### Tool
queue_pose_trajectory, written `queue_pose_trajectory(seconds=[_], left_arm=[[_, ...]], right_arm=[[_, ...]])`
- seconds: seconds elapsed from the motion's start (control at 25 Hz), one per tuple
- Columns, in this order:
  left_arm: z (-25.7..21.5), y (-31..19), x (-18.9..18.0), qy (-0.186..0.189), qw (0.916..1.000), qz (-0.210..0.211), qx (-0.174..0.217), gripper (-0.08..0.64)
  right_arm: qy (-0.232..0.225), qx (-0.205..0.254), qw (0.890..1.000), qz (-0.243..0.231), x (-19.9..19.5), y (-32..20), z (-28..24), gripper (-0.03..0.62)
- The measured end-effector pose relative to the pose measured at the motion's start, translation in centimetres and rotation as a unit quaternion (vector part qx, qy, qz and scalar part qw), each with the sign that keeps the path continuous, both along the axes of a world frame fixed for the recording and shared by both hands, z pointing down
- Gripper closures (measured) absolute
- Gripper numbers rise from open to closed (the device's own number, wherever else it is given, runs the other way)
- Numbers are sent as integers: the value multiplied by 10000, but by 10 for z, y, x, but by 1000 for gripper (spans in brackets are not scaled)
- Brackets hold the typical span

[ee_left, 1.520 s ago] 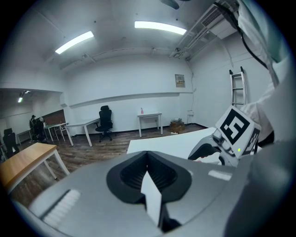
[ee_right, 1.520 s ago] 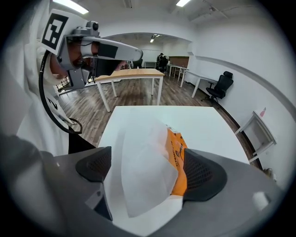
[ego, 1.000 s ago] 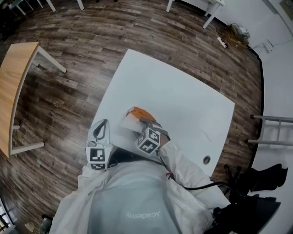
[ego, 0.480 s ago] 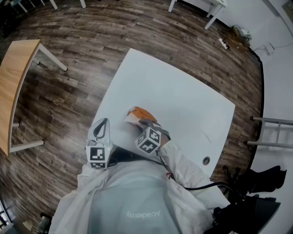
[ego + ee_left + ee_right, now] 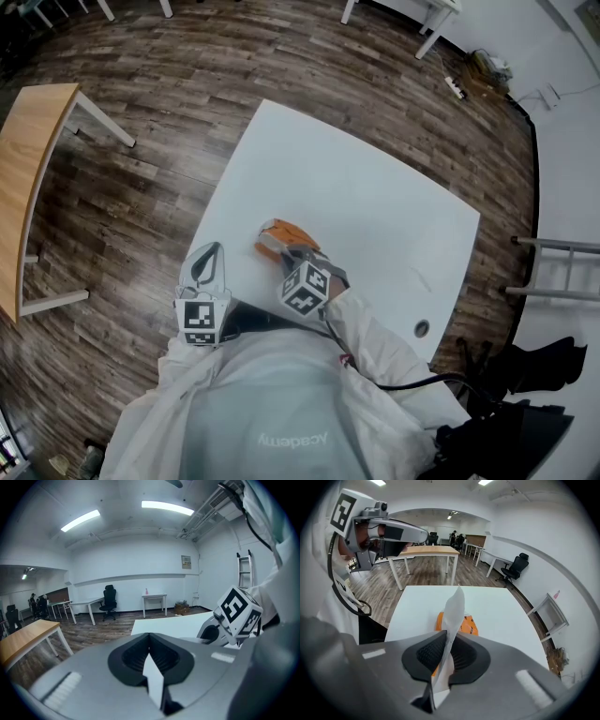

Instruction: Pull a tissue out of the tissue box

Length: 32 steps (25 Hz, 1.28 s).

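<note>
An orange tissue box [image 5: 289, 233] lies on the white table [image 5: 375, 187] close to the person. My right gripper [image 5: 294, 255] points steeply down at the box's near end. In the right gripper view, its jaws have just been closing and now pinch a white tissue [image 5: 453, 609] that stands up from the orange box [image 5: 468, 625]. The right gripper [image 5: 447, 641] is shut on that tissue. My left gripper [image 5: 208, 251] hangs to the left by the table's edge, apart from the box. The left gripper [image 5: 150, 657] looks shut, with a thin white sliver in the seam.
A wooden table [image 5: 28, 159] stands on the plank floor to the left. The white table has a cable hole [image 5: 423, 328] near its right corner. A metal frame [image 5: 558, 267] and black gear [image 5: 525, 375] stand at the right. Chairs and desks line the far wall.
The white tissue that showed at the box's near-left side is now gathered under the right gripper, so more orange shows. Both grippers have stayed almost in place.
</note>
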<state>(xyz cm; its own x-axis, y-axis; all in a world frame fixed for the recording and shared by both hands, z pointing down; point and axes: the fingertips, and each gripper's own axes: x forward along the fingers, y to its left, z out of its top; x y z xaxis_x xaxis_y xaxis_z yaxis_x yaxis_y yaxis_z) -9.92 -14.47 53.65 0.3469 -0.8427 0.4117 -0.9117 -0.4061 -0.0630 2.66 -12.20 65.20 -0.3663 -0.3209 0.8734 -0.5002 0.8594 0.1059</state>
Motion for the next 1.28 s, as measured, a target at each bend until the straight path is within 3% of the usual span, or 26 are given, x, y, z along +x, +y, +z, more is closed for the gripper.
queue_pose_trajectory(seconds=[1.04,1.28], left_arm=[[6,-5,11,63,9998,167,-48,560],[29,0,32,261,9970,577,-448,560]], right_arm=[[-101,143,9997,156,6,-7,-10,584],[-180,171,9993,267,9,-12,-14,583]])
